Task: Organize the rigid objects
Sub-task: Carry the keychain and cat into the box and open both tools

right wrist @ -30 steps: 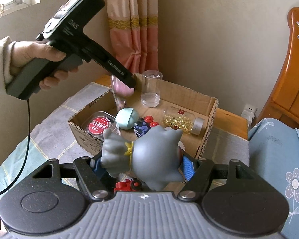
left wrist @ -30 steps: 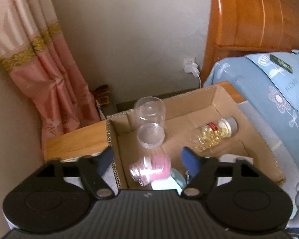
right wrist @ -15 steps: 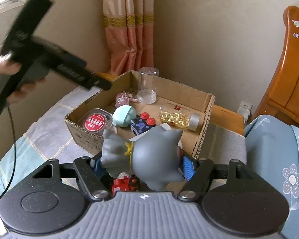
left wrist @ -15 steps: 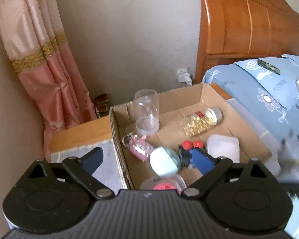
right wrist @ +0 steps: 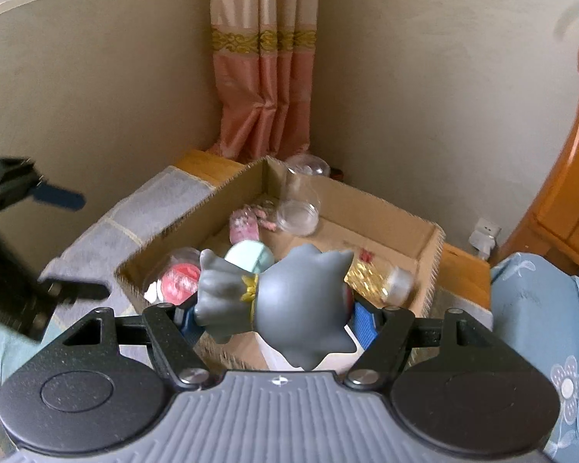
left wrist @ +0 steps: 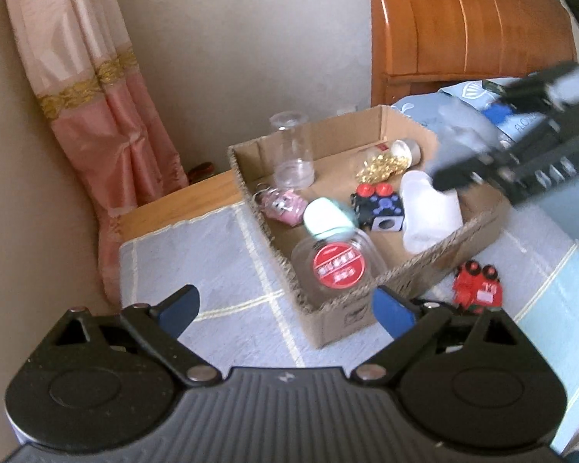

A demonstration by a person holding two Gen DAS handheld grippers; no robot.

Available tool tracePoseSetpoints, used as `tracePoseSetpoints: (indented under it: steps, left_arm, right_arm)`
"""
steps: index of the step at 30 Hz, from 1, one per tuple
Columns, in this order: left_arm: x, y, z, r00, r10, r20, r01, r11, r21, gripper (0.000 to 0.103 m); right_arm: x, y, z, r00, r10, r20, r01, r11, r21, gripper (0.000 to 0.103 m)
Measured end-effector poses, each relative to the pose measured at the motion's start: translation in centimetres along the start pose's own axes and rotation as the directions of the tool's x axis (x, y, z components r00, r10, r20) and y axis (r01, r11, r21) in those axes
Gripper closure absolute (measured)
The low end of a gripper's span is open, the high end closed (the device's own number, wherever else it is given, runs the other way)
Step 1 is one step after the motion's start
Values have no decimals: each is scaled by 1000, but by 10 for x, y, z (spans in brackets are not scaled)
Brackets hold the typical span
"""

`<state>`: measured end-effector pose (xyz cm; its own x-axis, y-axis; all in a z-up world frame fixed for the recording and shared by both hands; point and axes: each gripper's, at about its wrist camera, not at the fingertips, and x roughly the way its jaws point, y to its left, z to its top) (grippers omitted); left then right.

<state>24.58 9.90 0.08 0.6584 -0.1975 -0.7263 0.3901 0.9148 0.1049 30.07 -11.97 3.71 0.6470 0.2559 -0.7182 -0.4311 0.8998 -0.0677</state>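
The right gripper (right wrist: pixel 274 316) is clamped on a grey spiky figurine (right wrist: pixel 285 308), which sits low in the centre of the right wrist view, in front of the near wall of the cardboard box (right wrist: pixel 428 247). The left gripper (left wrist: pixel 285 305) has just been opening and stands wide with nothing between its blue fingertips (left wrist: pixel 391 308), low in its own frame over the checked cloth (left wrist: pixel 220 266) beside the box's near corner. Inside the box lie a red-lidded jar (left wrist: pixel 337 266), a mint-green egg shape (left wrist: pixel 326 218), a pink keychain (left wrist: pixel 283 202), a clear upright tube (left wrist: pixel 293 154), a bottle of golden capsules (left wrist: pixel 388 160), a black cube with red knobs (left wrist: pixel 376 206) and a white container (left wrist: pixel 430 212), while a small red toy (left wrist: pixel 476 285) lies on the cloth just outside, at lower right.
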Motion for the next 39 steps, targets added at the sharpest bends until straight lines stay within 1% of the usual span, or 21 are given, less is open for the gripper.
tracePoseSetpoints:
  steps: [4,8,13,15,16,18,19,22,25,29,39]
  left_arm:
    - [-4,8,-10,1000,-4,-3,4,1000,-11,7]
    - [-9,13,-18,1000,8,0,-8,1000,-16,7]
    - [-17,17,-25,999,11,32,-10,1000,-25,7]
    - [-18,17,-26,999,16,37,-15,1000,-23,7]
    - [-19,17,-27,999,17,40,-16,1000,-22,7]
    - [-17,18,-28,999,17,38,-16,999,-29,7]
    - [-17,18,-29,999,16,38,-15,999,-32,7]
    - [-17,19,-31,999,17,43,-16,999,-35,7]
    - [-16,18,-30,999,20,43,-18,999,-41,7]
    - [-17,15,-28,999,26,48,-24,999,-47,7]
    - [-31,5,-24,999,26,36,-24,998,-66,7]
  right_arm:
    - [21,7,24,1000,-1,-15,1,1000,-15,27]
    - [41,12,43,1000,2,-29,-3,1000,-22,27]
    - [69,16,55,999,-8,-53,7,999,-31,26]
    - [77,16,57,998,-25,-54,23,999,-32,25]
    - [82,15,59,998,-37,-53,36,999,-32,24]
    - [89,13,58,996,-64,-55,61,997,-46,4]
    - [89,12,56,996,-75,-48,73,996,-46,2]
    - [83,9,51,997,-58,-49,57,998,-32,2]
    - [73,10,46,997,-60,-41,58,998,-38,0]
    - [58,15,42,999,-41,-31,40,999,-36,0]
    - [15,24,7,1000,-12,-17,12,1000,1,0]
